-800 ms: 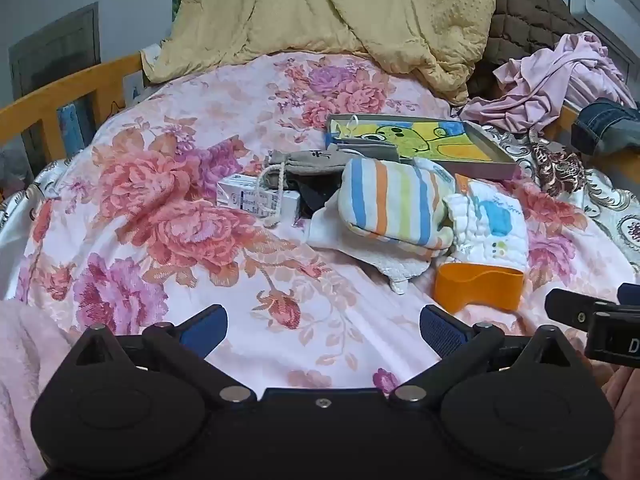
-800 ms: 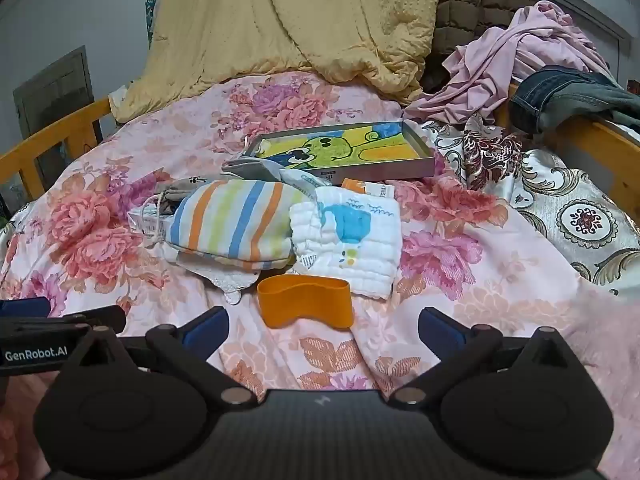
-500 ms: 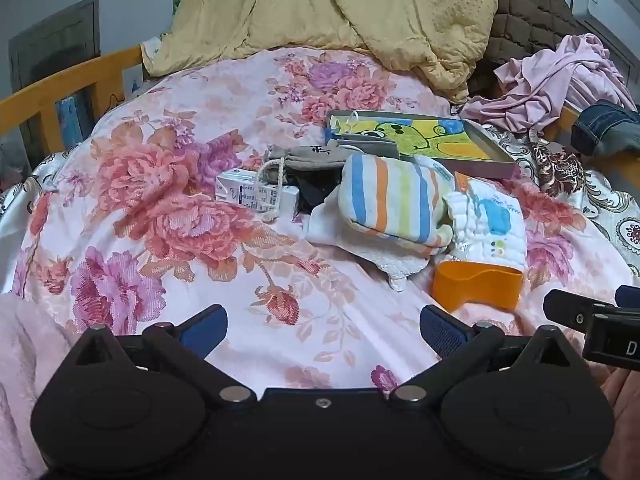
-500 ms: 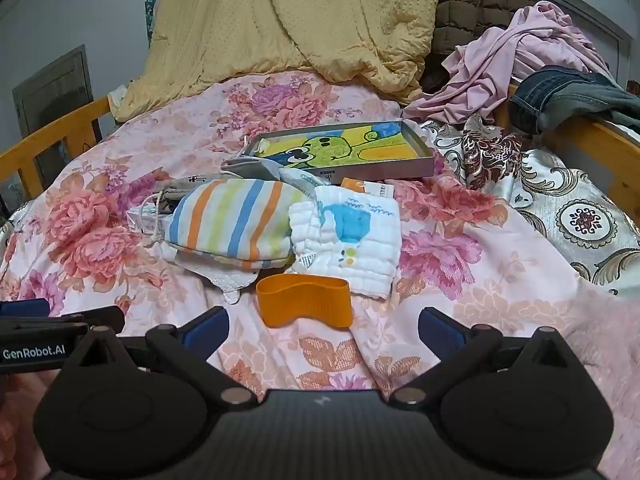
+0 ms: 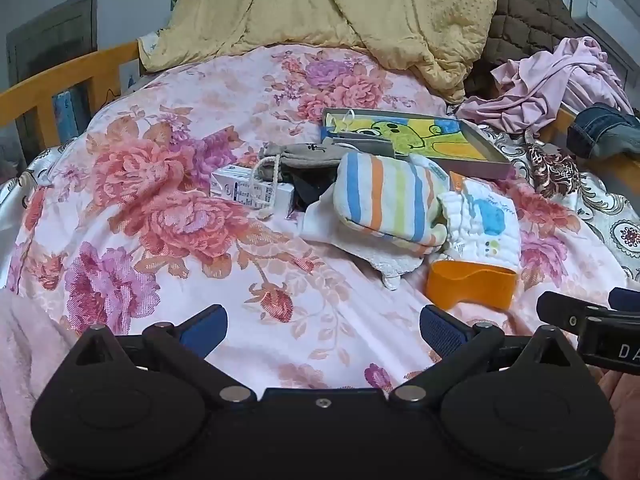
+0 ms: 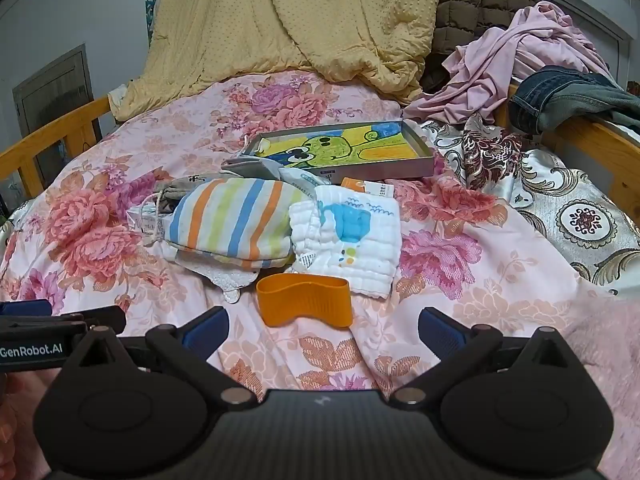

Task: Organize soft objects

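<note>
A small heap lies mid-bed on the floral quilt [image 5: 168, 216]: a striped folded towel [image 5: 390, 200] [image 6: 236, 224], a white gauze cloth with a blue print [image 5: 486, 228] [image 6: 352, 240], a grey drawstring pouch [image 5: 296, 158] [image 6: 180, 190], a white box [image 5: 248, 192] and an orange band [image 5: 472, 286] [image 6: 306, 298]. My left gripper [image 5: 322, 328] stands open over bare quilt, nearer than the heap and left of it. My right gripper [image 6: 322, 330] is open just short of the orange band. Neither holds anything.
A shallow box with a green cartoon picture [image 6: 340, 152] sits behind the heap. A yellow blanket [image 6: 288, 28], pink clothes [image 6: 516, 56] and jeans [image 6: 568, 96] pile at the back and right. Wooden rails [image 5: 60, 80] edge the bed.
The left wrist view has shifted a little, the heap sliding slightly downward in it. The right wrist view is almost the same. Both grippers stay open and empty.
</note>
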Demonstrator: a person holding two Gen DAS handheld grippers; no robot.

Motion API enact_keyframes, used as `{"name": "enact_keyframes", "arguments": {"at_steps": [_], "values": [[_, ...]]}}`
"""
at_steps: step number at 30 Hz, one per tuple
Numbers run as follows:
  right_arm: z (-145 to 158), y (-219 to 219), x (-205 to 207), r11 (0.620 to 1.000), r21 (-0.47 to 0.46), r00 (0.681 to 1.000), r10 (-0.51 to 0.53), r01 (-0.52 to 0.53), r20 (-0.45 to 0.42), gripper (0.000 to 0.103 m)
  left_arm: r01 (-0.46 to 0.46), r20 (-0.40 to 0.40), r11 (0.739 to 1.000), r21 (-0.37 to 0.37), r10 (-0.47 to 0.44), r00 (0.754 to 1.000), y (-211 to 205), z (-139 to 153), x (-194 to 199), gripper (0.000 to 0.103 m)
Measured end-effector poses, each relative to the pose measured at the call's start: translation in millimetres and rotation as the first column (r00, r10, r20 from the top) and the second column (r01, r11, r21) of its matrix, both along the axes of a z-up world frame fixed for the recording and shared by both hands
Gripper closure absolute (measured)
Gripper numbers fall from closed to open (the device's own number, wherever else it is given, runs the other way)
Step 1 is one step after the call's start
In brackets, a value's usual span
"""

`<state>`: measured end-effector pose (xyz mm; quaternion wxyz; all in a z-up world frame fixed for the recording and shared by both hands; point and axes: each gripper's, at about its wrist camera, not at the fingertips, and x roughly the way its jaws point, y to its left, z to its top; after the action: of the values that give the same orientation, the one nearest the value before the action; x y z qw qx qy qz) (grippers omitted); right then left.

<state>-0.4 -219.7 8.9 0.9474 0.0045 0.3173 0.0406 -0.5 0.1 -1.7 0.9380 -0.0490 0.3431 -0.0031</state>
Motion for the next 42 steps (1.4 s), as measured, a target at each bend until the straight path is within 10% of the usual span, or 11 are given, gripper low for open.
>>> {"name": "enact_keyframes", "arguments": {"at_steps": [42], "values": [[-0.4,0.2,0.2,1.000,-0.002,1.000,0.000,0.000,-0.001,0.000,0.002,-0.006,1.000,-0.004,-0.002,1.000,1.9,-1.1,0.9,0.001]]}}
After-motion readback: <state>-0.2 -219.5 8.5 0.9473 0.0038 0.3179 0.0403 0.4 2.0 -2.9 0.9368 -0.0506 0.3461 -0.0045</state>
